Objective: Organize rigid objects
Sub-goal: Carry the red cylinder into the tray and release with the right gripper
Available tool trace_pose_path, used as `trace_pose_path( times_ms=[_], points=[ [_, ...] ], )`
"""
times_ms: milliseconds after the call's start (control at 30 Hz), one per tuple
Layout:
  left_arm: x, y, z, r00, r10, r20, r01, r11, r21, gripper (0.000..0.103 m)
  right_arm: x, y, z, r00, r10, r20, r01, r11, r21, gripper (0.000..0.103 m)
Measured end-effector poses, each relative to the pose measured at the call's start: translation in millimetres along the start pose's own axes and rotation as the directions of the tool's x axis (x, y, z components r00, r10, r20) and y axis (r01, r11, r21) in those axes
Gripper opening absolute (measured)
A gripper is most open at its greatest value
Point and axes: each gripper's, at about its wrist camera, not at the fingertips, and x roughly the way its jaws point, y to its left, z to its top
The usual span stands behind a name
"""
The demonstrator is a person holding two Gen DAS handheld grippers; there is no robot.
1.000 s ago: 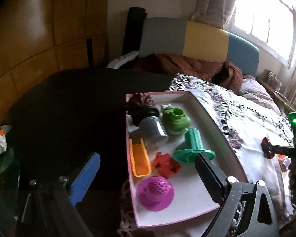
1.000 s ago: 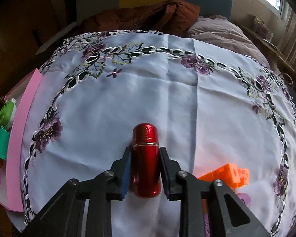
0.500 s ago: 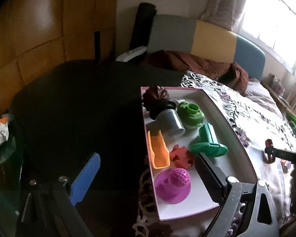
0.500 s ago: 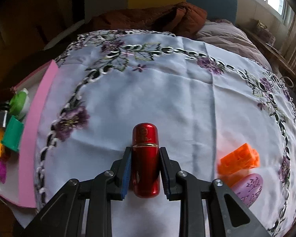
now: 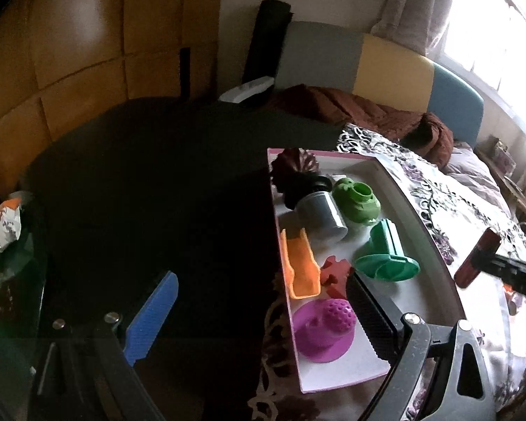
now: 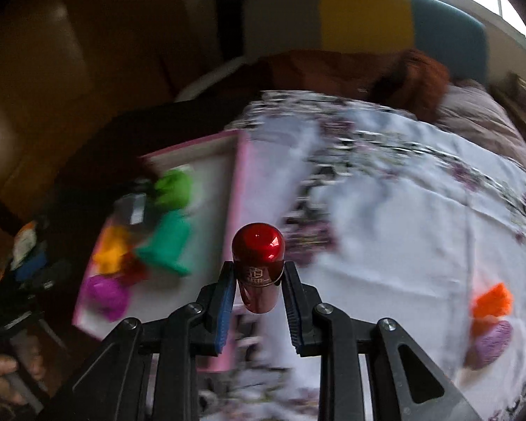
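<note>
My right gripper (image 6: 258, 282) is shut on a shiny red capsule-shaped bottle (image 6: 258, 263) and holds it in the air near the right rim of the pink-edged tray (image 6: 235, 217); the bottle also shows in the left wrist view (image 5: 476, 262). The tray (image 5: 417, 287) holds a green spool (image 5: 385, 252), a green pot (image 5: 356, 200), a grey cup (image 5: 321, 215), an orange trough (image 5: 299, 266), a red piece (image 5: 335, 273) and a magenta piece (image 5: 324, 328). My left gripper (image 5: 259, 310) is open and empty over the tray's near left corner.
An orange block (image 6: 492, 301) and a purple oval piece (image 6: 489, 342) lie on the flowered white cloth (image 6: 403, 228) at the right. A dark table top (image 5: 140, 193) lies left of the tray. A sofa (image 5: 368, 66) with a brown blanket stands behind.
My right gripper has lifted the red bottle off the cloth and swung it left toward the tray. The left gripper has shifted a little left and stays open.
</note>
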Motion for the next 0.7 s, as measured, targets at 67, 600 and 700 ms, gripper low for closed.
trace_pose_path(
  times_ms=[67,600,700],
  points=[
    [1,5,0,1.000,0.010,-0.004,-0.010,1.000,-0.011,0.097,4,18,-2,0.999,0.046,-0.017,-0.046,0.999,-0.027,0.026],
    [0,3,1,0.999,0.044,0.000,-0.044,0.999,0.004,0.099,55,80,-12,0.977,0.091,-0.192,-0.118,0.984,-0.135,0.026],
    [-1,0,1,0.999,0.050,0.003,-0.050,0.999,0.020,0.099,69,77,-8,0.978,0.058,-0.198,-0.084,0.988,-0.126,0.026]
  ],
)
